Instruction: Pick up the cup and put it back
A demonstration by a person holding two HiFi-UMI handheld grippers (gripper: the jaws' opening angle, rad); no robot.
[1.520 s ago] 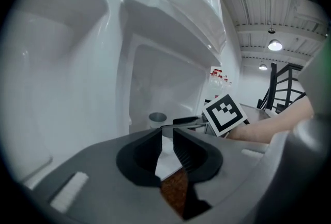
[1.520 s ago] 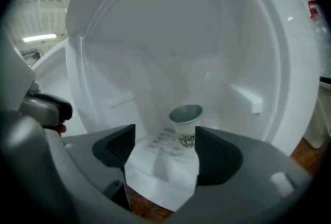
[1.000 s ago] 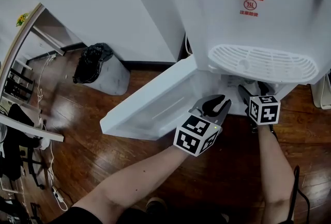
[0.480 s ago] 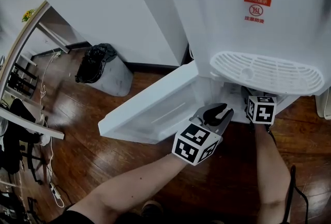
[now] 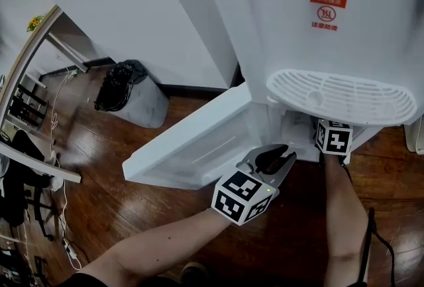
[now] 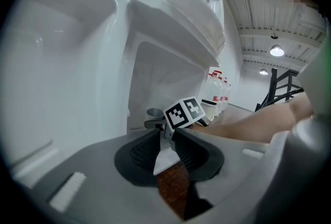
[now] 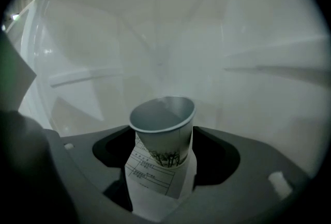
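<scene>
Reaching into the cabinet [image 7: 170,36] under the dispenser [image 5: 318,47], the right gripper [image 7: 164,149] has pushed further in over the last second. In the head view its jaws, which showed a second ago, are now out of sight beneath the tray [image 5: 341,97]. Its own view shows the cup [image 7: 163,132] clasped between wide-set jaws, with dark pads on either side of the body. The cup tilts, with its mouth leaning away toward the back wall. It looks to be carried clear of the cabinet floor, though the base is hidden, so I cannot tell whether it touches down yet. The left gripper [image 6: 166,134] has drawn back a little toward the person in the head view and hangs just off the corner of the open door [image 5: 192,146]. Its jaws have just been opening slightly and now stand a narrow slit apart. Nothing is between them, only wood floor seen through the gap. By my reading the pick-up is done and the return is in hand, since the cup is already inside the place it belongs. What is left is to level it, lower it until it stands, then let go and back out without tipping it.
</scene>
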